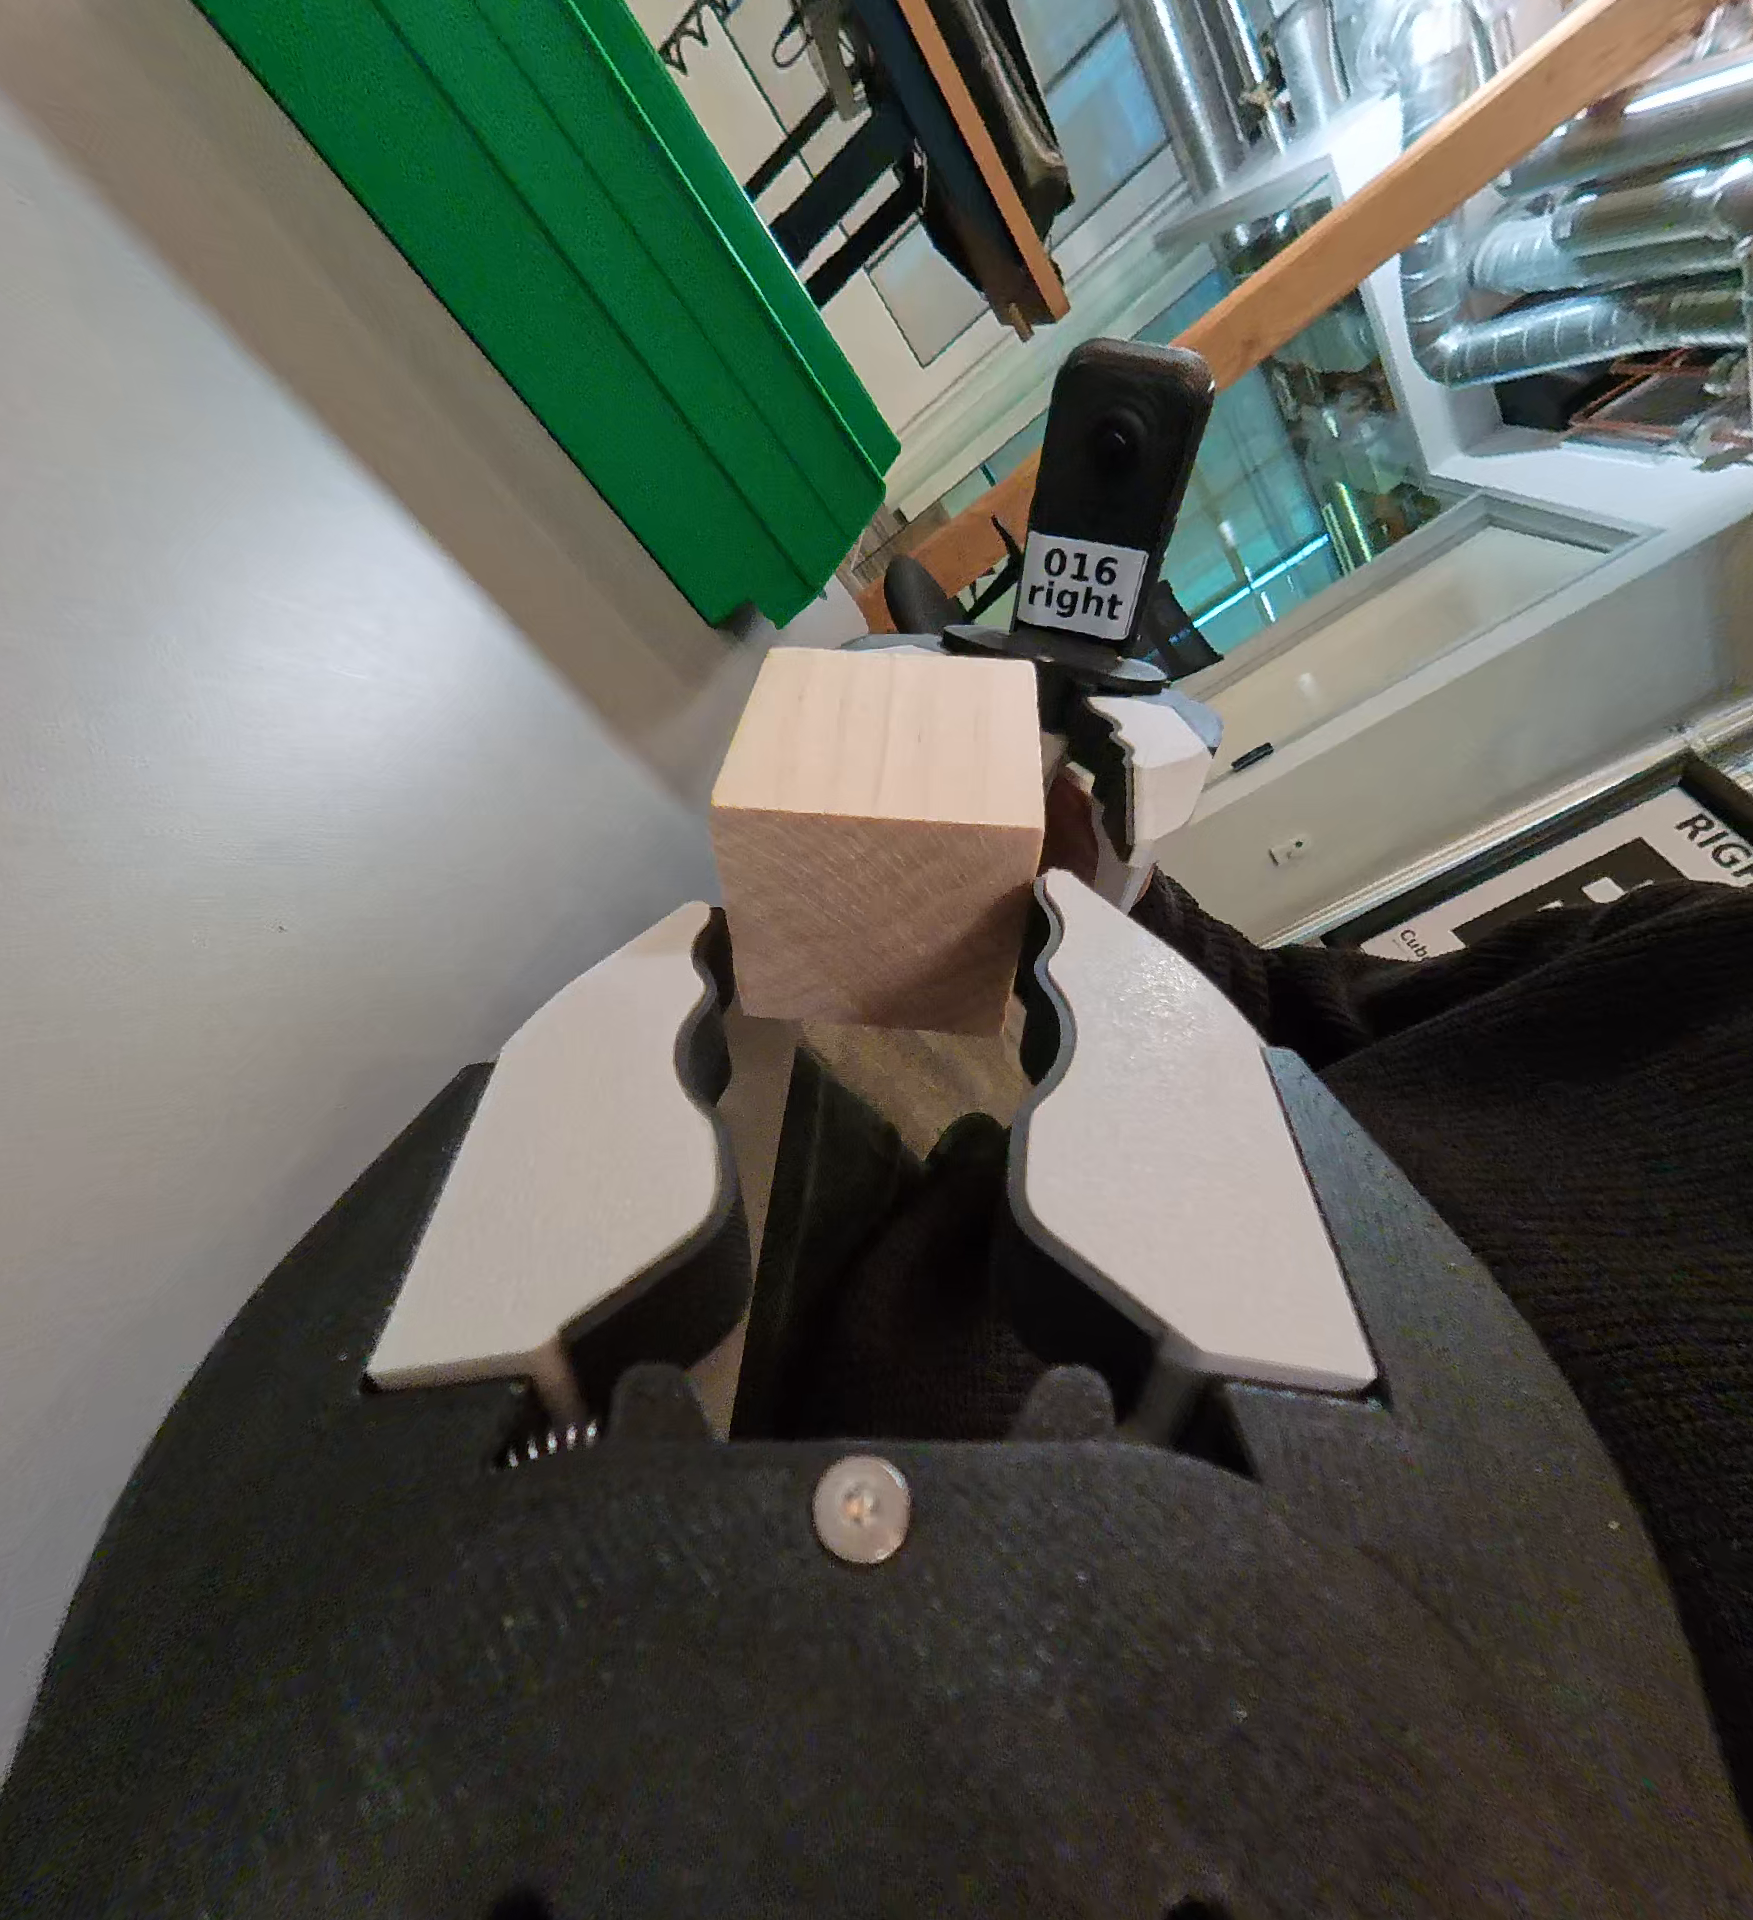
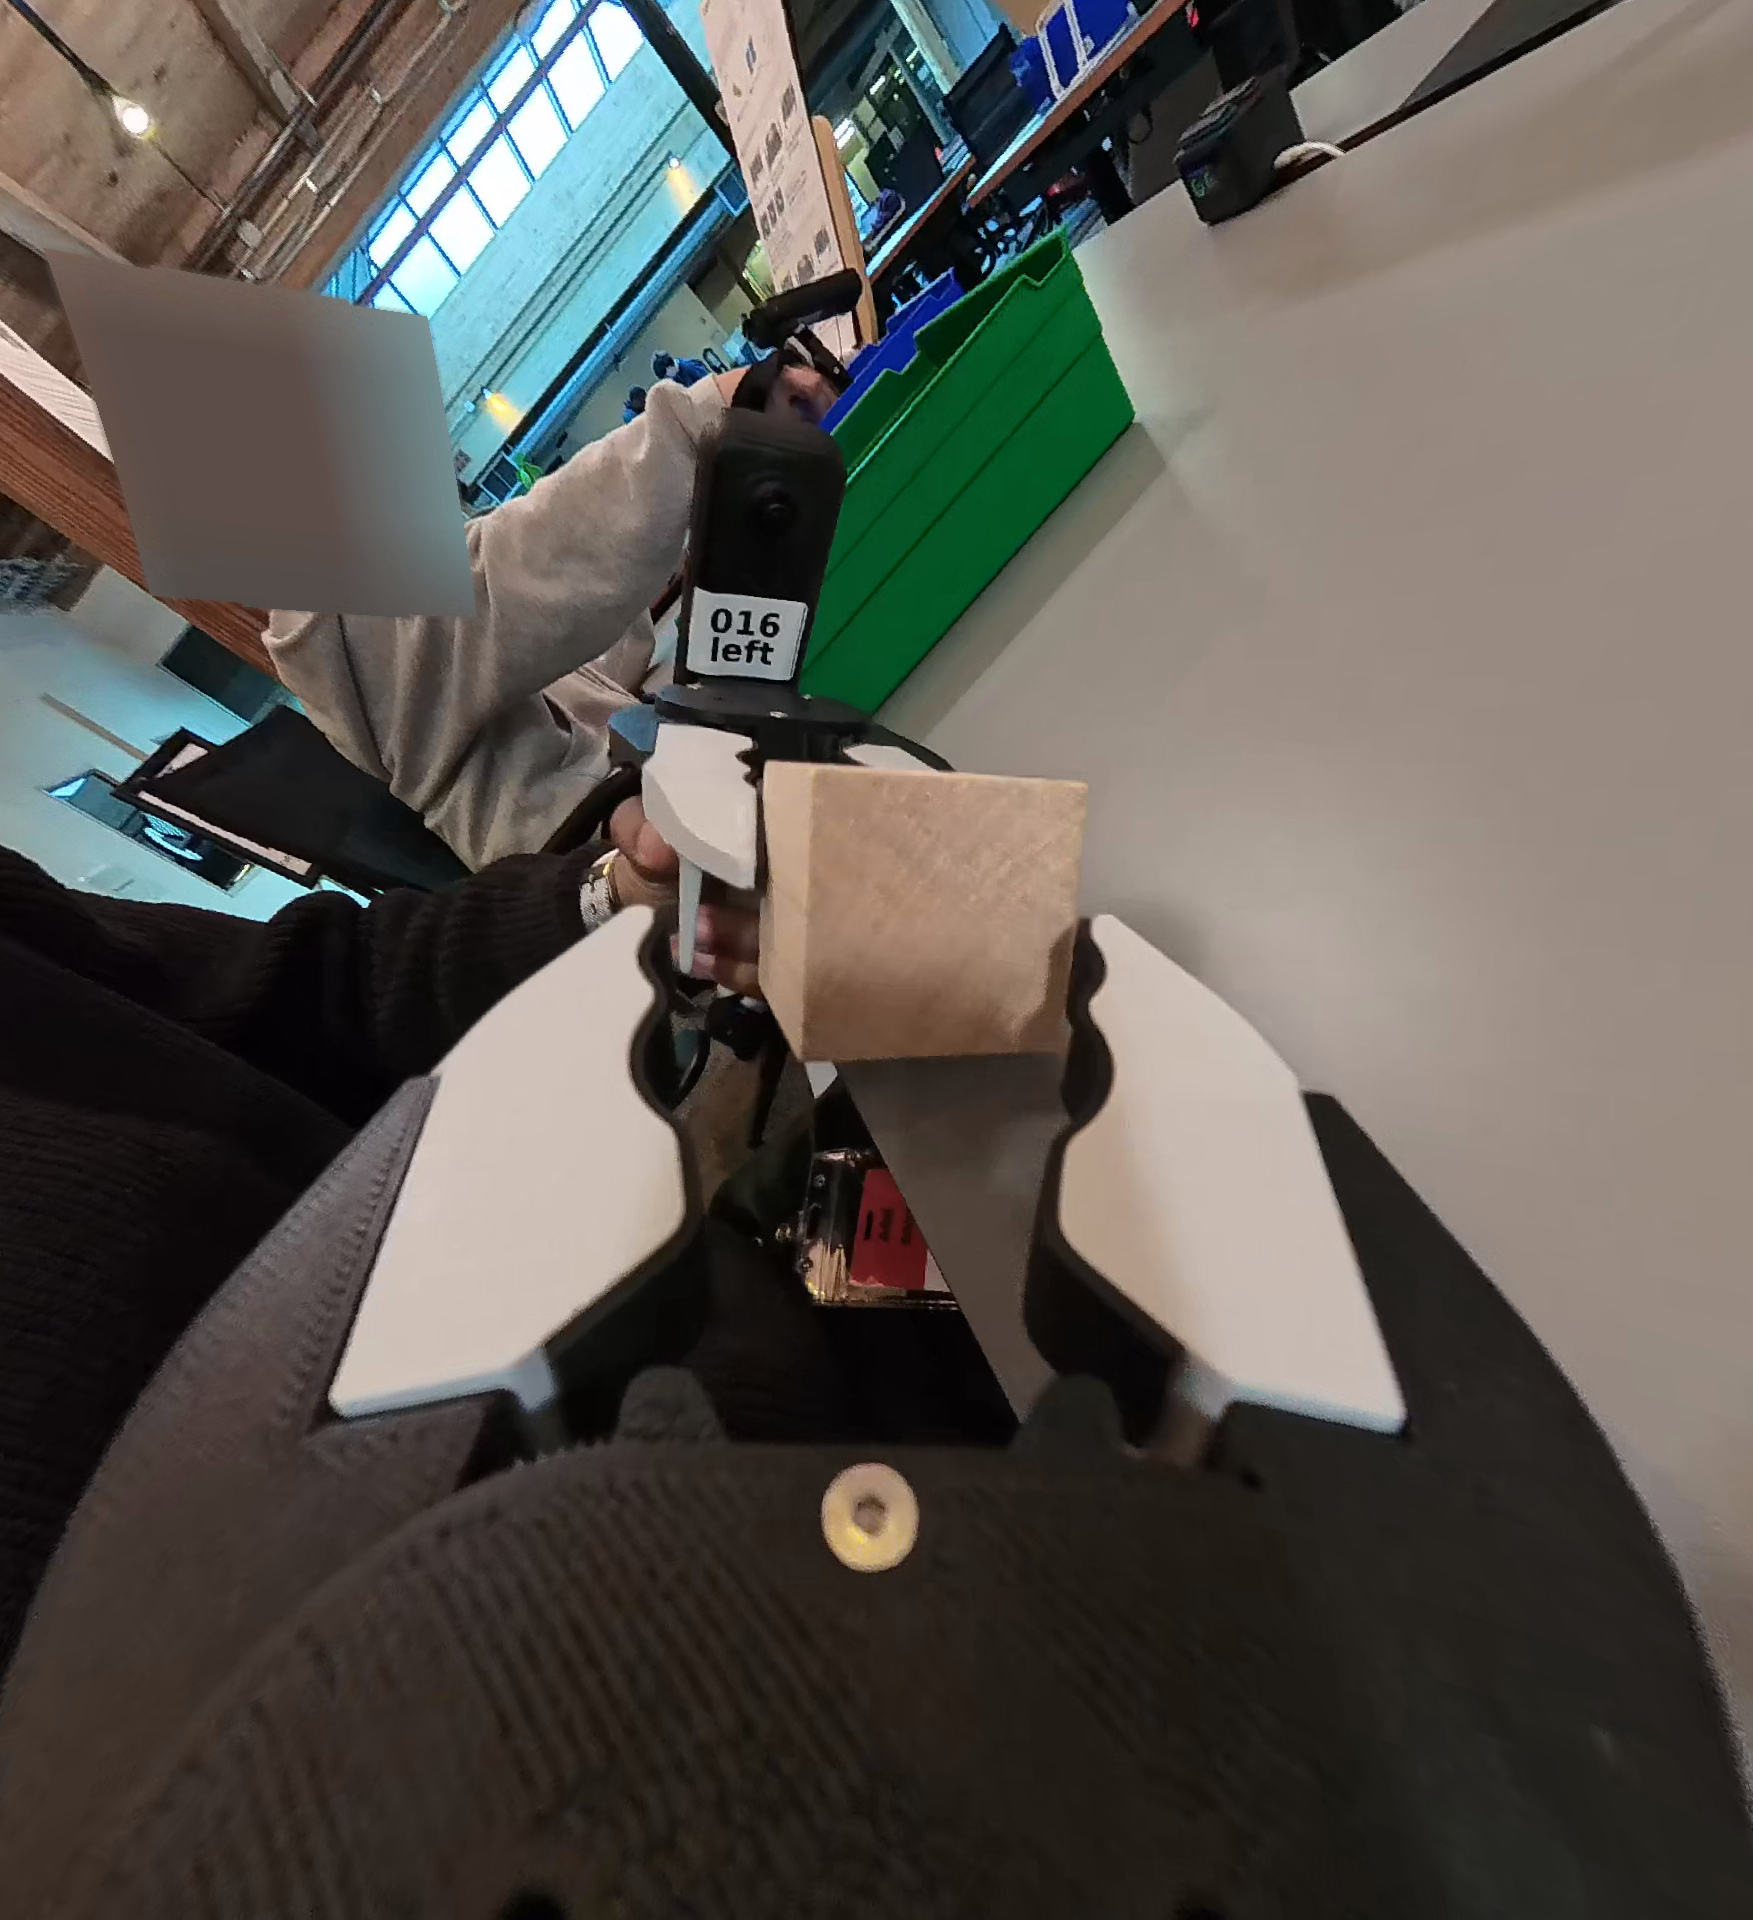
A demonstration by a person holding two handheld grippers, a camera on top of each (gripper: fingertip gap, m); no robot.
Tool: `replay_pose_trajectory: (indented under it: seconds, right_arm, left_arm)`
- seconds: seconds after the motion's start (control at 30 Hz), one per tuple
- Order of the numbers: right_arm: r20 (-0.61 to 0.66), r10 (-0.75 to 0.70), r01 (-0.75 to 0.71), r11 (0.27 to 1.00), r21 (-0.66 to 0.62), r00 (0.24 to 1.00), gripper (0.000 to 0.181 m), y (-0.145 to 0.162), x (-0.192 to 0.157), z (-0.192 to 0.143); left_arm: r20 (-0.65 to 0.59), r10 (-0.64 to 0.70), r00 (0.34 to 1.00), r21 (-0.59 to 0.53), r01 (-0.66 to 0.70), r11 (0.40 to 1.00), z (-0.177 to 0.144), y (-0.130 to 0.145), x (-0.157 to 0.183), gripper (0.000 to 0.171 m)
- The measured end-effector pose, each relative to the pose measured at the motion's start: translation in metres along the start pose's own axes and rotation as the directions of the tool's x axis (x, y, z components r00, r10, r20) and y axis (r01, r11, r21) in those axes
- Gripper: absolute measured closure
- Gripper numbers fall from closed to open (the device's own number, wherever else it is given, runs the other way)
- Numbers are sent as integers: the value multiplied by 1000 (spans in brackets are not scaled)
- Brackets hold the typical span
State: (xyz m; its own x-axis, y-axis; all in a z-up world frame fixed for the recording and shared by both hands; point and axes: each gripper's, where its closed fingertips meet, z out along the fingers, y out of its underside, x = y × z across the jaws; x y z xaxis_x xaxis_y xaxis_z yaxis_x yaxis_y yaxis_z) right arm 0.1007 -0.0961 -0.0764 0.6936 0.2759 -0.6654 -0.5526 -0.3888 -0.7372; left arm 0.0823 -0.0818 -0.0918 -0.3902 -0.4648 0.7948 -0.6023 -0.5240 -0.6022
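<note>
A pale wooden cube (image 1: 877, 842) sits between the tips of my left gripper (image 1: 872, 914), whose two white fingers press its sides; it is held in the air near the grey table's (image 1: 176, 727) edge. In the right wrist view the same cube (image 2: 919, 914) lies inside my right gripper (image 2: 870, 935), which is open: its right finger touches the cube and its left finger (image 2: 581, 1091) stands apart from it. The left gripper's finger (image 2: 706, 821) shows against the cube's far side. A finger (image 1: 1158, 764) of the right gripper shows beyond the cube.
Stacked green bins (image 2: 965, 488) stand on the table (image 2: 1474, 727), also in the left wrist view (image 1: 581, 260). A black device (image 2: 1241, 156) sits far back. A person in a grey sweatshirt (image 2: 498, 644) is behind. Black sleeves (image 1: 1526, 1091) border both views.
</note>
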Motion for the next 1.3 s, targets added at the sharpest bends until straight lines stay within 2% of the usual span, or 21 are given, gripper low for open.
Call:
replay_pose_trajectory:
  seconds: [0.2, 0.3, 0.4, 0.47, 0.67, 0.87, 1.3]
  right_arm:
    - [38, 99, -100, 995, 15, 994, 114, -1, 2, -3]
    - [80, 165, -165, 986, -13, 983, 117, 3, 1, -3]
    - [88, 186, -184, 983, -25, 979, 128, 4, 3, -5]
    - [97, 193, -192, 981, -23, 976, 129, 4, 2, -5]
    - [68, 142, -139, 990, -36, 988, 115, 6, 2, -3]
    - [101, 123, -117, 991, -71, 987, 126, 11, -6, 0]
    - [108, 86, -76, 993, -95, 990, 125, 13, -12, 1]
  left_arm:
    - [-21, -12, 1000, -49, 11, 999, -1, 5, 1, 116]
    - [-7, 18, 1000, -90, -19, 996, 0, 11, 1, 116]
    - [-23, 49, 999, -106, -51, 993, -1, 12, 5, 116]
    - [-24, 63, 998, -110, -65, 992, -1, 12, 5, 116]
    - [-49, 54, 997, -101, -59, 993, 0, 11, 10, 116]
    - [-63, 54, 997, -106, -60, 993, 0, 12, 11, 116]
    - [-85, 60, 995, -92, -67, 993, 1, 12, 16, 116]
